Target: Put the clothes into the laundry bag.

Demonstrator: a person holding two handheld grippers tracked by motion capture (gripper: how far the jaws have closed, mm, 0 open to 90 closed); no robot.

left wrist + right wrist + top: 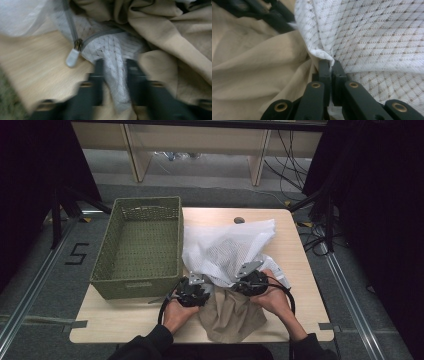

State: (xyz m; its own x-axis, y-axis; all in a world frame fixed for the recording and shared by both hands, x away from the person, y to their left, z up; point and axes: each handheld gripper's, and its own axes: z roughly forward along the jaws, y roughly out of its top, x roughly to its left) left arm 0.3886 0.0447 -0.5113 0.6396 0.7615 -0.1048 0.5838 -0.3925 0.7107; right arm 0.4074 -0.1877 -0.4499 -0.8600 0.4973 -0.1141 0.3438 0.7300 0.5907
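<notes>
A white mesh bag lies on the table with tan cloth spilling from its near end. At the bag's left near edge is my left gripper. In the left gripper view, the left gripper has its jaws apart with a loose fold of mesh between them, beside the grey zipper pull and the tan cloth. My right gripper is at the bag's right near edge. The right gripper is shut on the mesh edge, with tan cloth to its left.
A green woven basket stands on the left half of the table, touching the bag's left side. The table's near edge lies just before the hands. Black curtains flank both sides, and cables trail on the floor at the far right.
</notes>
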